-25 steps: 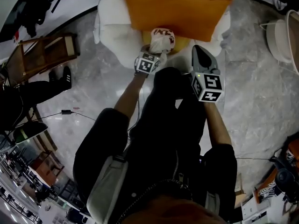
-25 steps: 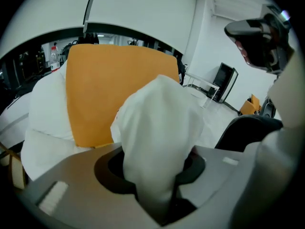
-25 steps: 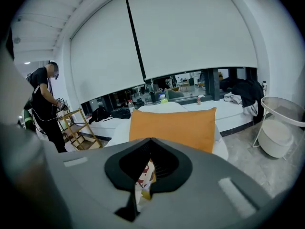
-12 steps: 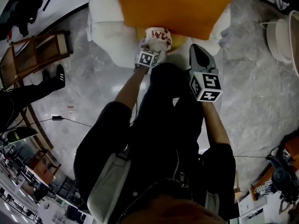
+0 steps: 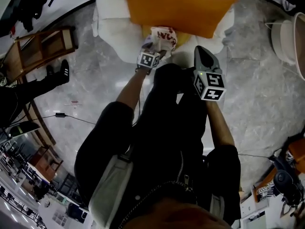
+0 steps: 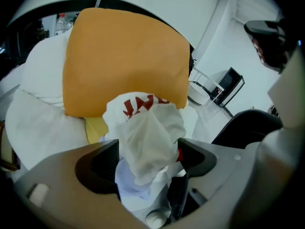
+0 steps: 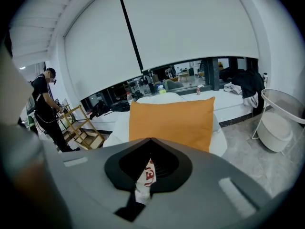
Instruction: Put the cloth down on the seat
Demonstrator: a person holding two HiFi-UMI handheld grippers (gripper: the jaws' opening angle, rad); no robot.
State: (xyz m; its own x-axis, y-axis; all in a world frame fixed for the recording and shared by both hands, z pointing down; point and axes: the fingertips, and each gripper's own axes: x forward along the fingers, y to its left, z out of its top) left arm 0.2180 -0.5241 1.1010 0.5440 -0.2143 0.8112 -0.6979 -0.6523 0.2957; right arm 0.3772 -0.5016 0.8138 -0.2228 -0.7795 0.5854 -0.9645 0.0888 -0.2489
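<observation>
The cloth is a crumpled white bundle with red print. It rests on the white seat at the foot of the orange cushion. My left gripper is right at it. In the left gripper view the cloth stands loosely between the spread jaws of the left gripper, which are opening, and the pads do not press it. My right gripper hovers to the right of the cloth, apart from it. The tips of the right gripper meet with nothing held, and the cloth shows beyond them.
A wooden rack stands on the marble floor to the left, with a person beside it. A white wire stand is at the right. A cable lies on the floor. A yellow layer peeks out under the cushion.
The left gripper and the cloth have edged slightly closer to the foot of the cushion. The right gripper has hardly moved.
</observation>
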